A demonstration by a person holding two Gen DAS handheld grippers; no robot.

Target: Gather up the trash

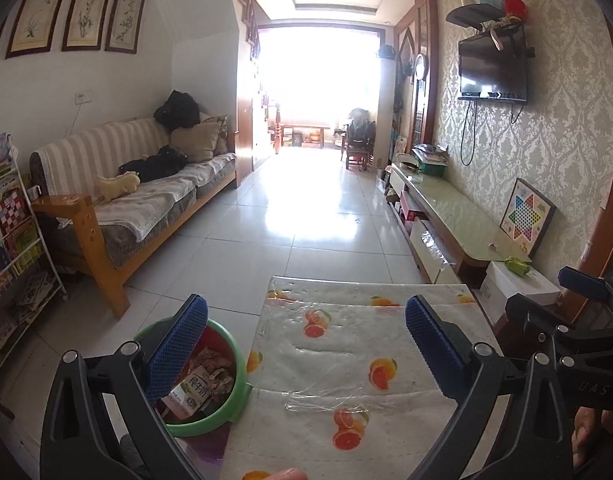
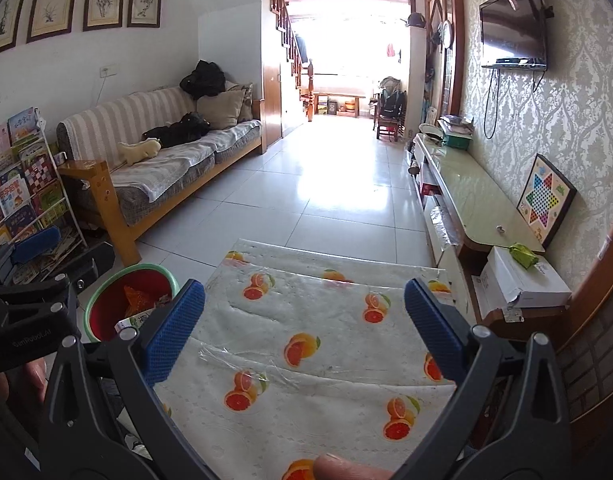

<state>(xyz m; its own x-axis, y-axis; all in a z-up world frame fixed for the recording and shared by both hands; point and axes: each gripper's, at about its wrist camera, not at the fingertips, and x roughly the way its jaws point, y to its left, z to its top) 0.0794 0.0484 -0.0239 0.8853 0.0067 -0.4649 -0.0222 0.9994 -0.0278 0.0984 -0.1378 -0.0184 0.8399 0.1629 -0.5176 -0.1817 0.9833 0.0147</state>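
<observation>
Both of your grippers are spread wide with nothing between the blue pads. Your left gripper (image 1: 306, 340) hangs over the near left part of the table (image 1: 386, 308), the one with the orange-print cloth under clear plastic. Its left pad sits right in front of the bin (image 1: 226, 412), which stands on the floor just beside the table's left edge. That bin is green outside and red inside, and the trash is in it: a milk carton (image 1: 190, 394) leaning near the front and some crumpled wrappers (image 1: 214, 364) behind it.

Your right gripper (image 2: 304, 318) is over the middle of the same table, so the bin (image 2: 106, 292) is off to its left and lower down, partly hidden behind the left pad. From that side you can see an orange wrapper (image 2: 136, 300) inside and a corner of the carton. The cloth between both sets of pads looks bare apart from the printed fruit and a few creases in the plastic.
</observation>
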